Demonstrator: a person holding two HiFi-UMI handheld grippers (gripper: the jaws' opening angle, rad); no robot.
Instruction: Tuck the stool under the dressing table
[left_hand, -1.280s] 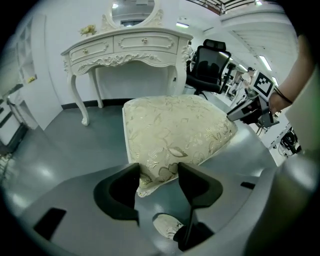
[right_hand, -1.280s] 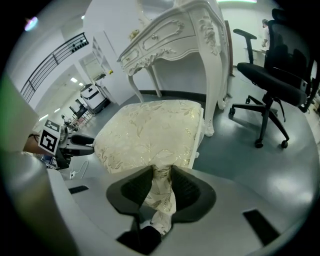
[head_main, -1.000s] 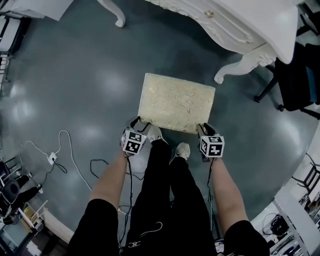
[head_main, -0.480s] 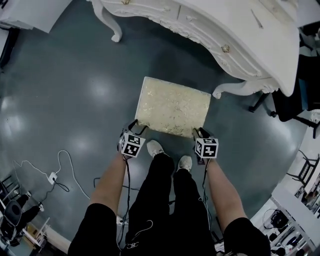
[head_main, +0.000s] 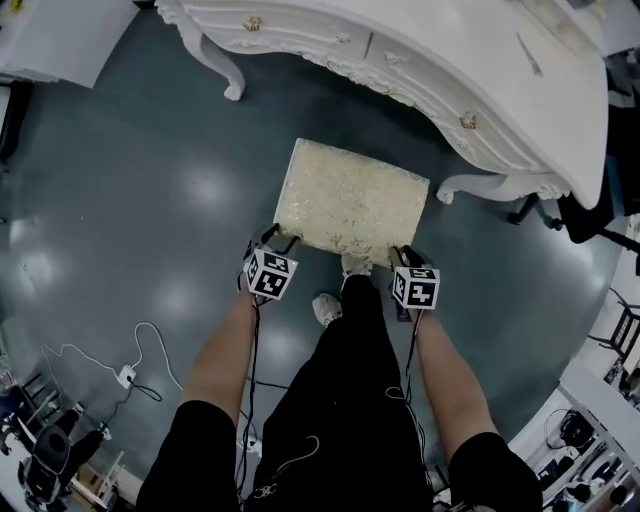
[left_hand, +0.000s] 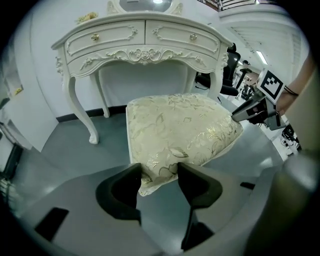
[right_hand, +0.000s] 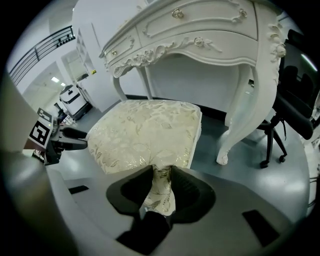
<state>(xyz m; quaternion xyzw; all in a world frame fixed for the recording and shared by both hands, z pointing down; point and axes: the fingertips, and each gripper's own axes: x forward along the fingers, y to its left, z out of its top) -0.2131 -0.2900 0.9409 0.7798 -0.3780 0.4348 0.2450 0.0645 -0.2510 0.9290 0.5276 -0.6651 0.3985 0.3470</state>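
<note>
In front of the table (head_main: 450, 50), the stool (head_main: 352, 203) is just short of its drawers. The left gripper (left_hand: 159, 175) has its fingers clamped on the near left corner, and the right gripper (right_hand: 162, 182) on the near right.

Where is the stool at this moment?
In the head view the stool stands at the middle, just in front of the dressing table, not yet under it; the left gripper and right gripper grip its near corners.
</note>
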